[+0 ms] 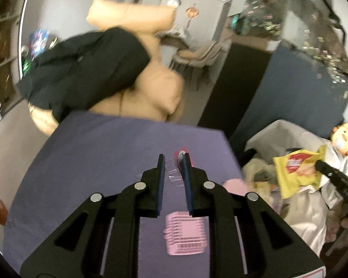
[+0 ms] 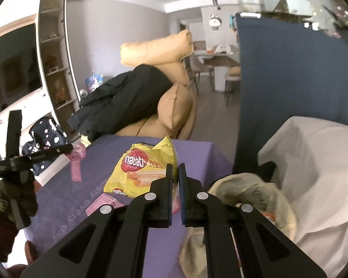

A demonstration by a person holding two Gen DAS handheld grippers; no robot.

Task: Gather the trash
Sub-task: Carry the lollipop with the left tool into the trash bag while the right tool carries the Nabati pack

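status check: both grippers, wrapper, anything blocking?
Right gripper shut on yellow wafer wrapper, held above purple table. Left gripper open over clear plastic packet. Trash bag alongside, nothing blocking.

Yellow wafer packet (image 2: 143, 171) with red logo, purple tablecloth (image 2: 192, 153), pink ribbed piece (image 1: 185, 236) near, tan cushions (image 2: 155, 51) far, black jacket (image 2: 123, 97), navy panel (image 2: 290, 74) right, white sheet (image 2: 313, 162).

Your left wrist camera looks close down along its fingers onto the purple table (image 1: 104, 153); your right one faces it from the side, sharing the yellow wafer packet (image 2: 141, 169).
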